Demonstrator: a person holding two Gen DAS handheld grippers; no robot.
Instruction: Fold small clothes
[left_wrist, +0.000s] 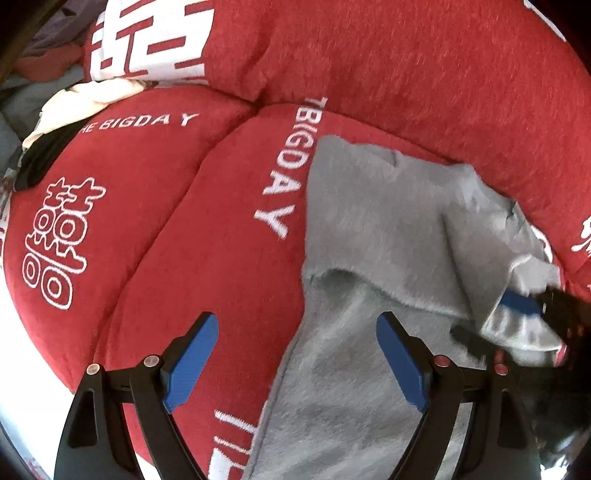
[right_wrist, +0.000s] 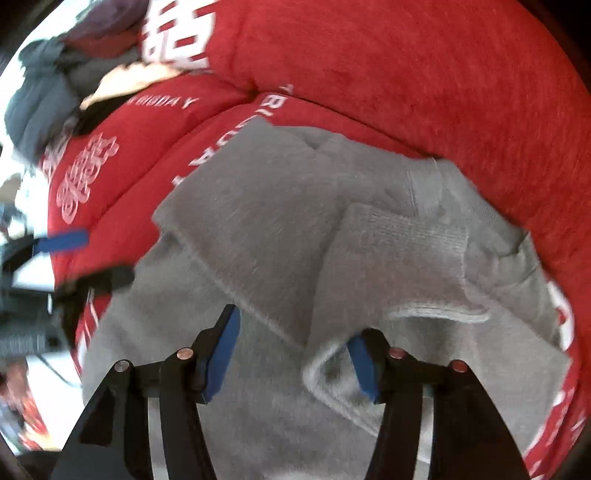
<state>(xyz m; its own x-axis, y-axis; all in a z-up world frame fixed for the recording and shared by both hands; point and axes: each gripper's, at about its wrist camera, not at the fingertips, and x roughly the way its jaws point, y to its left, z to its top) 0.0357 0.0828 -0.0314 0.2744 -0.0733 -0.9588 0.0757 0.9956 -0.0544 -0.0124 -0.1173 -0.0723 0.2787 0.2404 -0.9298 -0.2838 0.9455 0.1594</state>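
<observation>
Grey garment (right_wrist: 295, 229) on red cushions (left_wrist: 207, 258) — left claw (left_wrist: 297, 354) and right claw (right_wrist: 293, 354) both spread.

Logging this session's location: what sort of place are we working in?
Likely a home bedroom or living room. The grey garment lies on red padded bedding or cushions printed with "THE BIGDAY" and double-happiness characters, and a heap of other clothes sits behind. No workbench shows.
</observation>
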